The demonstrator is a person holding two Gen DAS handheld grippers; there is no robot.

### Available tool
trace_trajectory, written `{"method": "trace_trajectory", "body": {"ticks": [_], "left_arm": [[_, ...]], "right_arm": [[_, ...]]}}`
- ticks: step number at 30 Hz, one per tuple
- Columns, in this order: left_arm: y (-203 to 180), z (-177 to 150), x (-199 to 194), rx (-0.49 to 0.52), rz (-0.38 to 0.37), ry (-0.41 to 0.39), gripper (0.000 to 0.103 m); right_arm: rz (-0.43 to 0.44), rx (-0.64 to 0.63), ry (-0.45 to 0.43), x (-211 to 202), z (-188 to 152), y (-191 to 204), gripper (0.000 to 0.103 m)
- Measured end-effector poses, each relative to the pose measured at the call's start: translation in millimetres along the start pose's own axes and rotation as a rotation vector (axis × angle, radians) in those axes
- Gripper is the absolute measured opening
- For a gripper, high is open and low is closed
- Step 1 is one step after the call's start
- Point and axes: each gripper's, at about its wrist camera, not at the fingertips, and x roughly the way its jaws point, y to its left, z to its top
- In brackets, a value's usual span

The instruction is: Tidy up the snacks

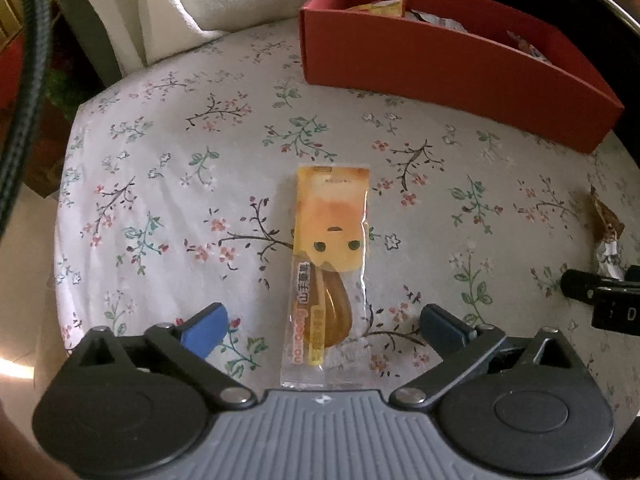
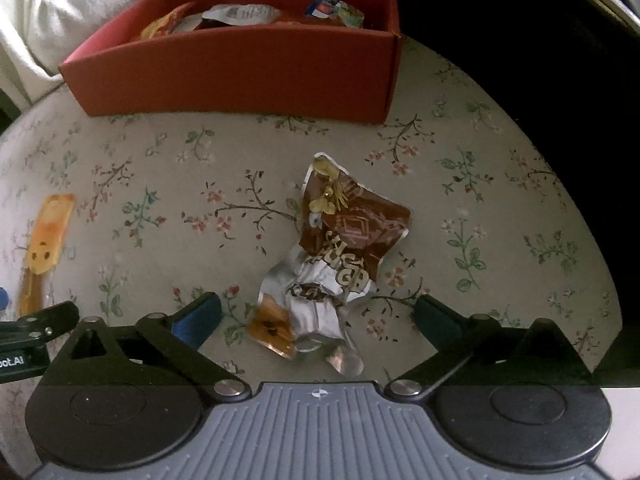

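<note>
Left view: the left gripper (image 1: pixel 324 322) is spread wide over the flowery cloth (image 1: pixel 160 184). A yellow snack (image 1: pixel 330 264) lies flat between its blue fingers (image 1: pixel 208 328). The red box (image 1: pixel 440 64) sits far behind.

Right view: the right gripper (image 2: pixel 316 318) is wide too, around a crumpled brown wrapper (image 2: pixel 336 260). The box (image 2: pixel 240 72) holds more snacks.

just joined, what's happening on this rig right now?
A person is tidying snacks into the red box with two handheld grippers. The left gripper is open, its fingers either side of a yellow snack packet lying flat on the floral tablecloth. The right gripper is open around a crumpled brown wrapper. Neither is gripped yet. The box already holds several packets.
</note>
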Motion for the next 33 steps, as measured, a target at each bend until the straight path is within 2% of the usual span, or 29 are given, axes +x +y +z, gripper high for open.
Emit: {"method": "trace_trajectory", "body": {"ticks": [4, 5, 7, 9, 15, 33], "left_arm": [[-2.2, -1.4, -4.0, 0.008, -0.012, 0.005, 0.09], [-3.7, -2.7, -5.9, 0.018, -0.014, 0.0, 0.085], [-7.8, -4.7, -11.4, 0.045, -0.023, -0.012, 0.07], [-12.6, -7.3, -18.0, 0.072, -0.045, -0.024, 0.042], [-22.9, -13.9, -25.6, 0.109, -0.025, -0.034, 0.038], [-17.7, -24.2, -39.7, 0.084, -0.022, -0.069, 0.036]], "right_arm": [[0.014, -0.016, -0.027, -9.7, -6.3, 2.6, 0.077], [0.014, -0.019, -0.03, -11.5, -7.1, 2.9, 0.073], [0.02, -0.007, -0.034, -15.0, -7.4, 0.5, 0.061], [0.042, 0.004, -0.028, -16.7, -7.8, -2.9, 0.061], [0.041, -0.022, -0.042, -25.9, -16.1, 8.0, 0.061], [0.122, -0.035, -0.109, -51.5, -29.1, 23.3, 0.06]]}}
